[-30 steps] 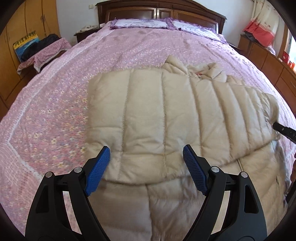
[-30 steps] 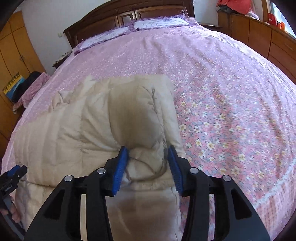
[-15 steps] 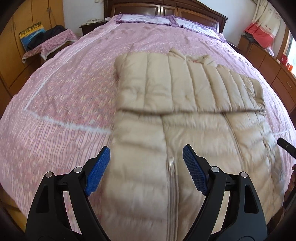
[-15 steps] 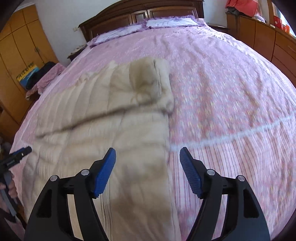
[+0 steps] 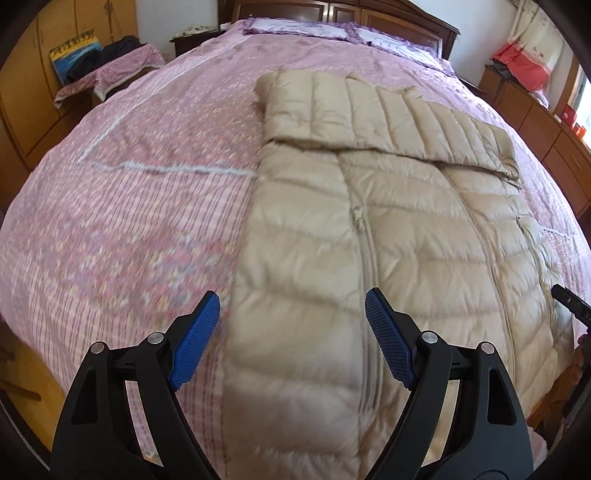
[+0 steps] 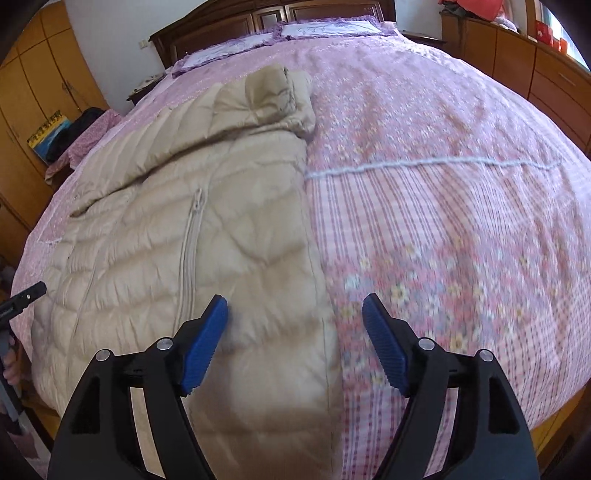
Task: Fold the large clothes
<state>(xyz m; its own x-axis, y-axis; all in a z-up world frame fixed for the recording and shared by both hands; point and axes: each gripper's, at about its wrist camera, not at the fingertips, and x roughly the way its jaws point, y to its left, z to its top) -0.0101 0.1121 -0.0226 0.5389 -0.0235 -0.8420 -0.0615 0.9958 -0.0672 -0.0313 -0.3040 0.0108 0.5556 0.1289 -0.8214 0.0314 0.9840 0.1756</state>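
A beige quilted down jacket (image 5: 406,229) lies front up on the pink flowered bedspread (image 5: 129,221), zipper running toward me. Its upper part is folded over into a band (image 5: 388,110) across the chest. My left gripper (image 5: 291,339) hangs open above the jacket's near left edge, nothing between its blue pads. In the right wrist view the same jacket (image 6: 184,240) fills the left half, its folded end (image 6: 266,99) farther up the bed. My right gripper (image 6: 295,339) hovers over the jacket's near right edge; its jaws are opening and hold nothing.
A dark wooden headboard (image 5: 369,14) and purple pillows (image 5: 303,27) stand at the far end. Clothes are heaped on a stand (image 5: 110,70) by the wardrobe (image 5: 29,92) on the left. Low wooden cabinets (image 6: 535,66) line the right side.
Both grippers have drawn back toward the foot of the bed. The right gripper has let go of the bunched jacket fabric and opened; the folded part now lies flat.
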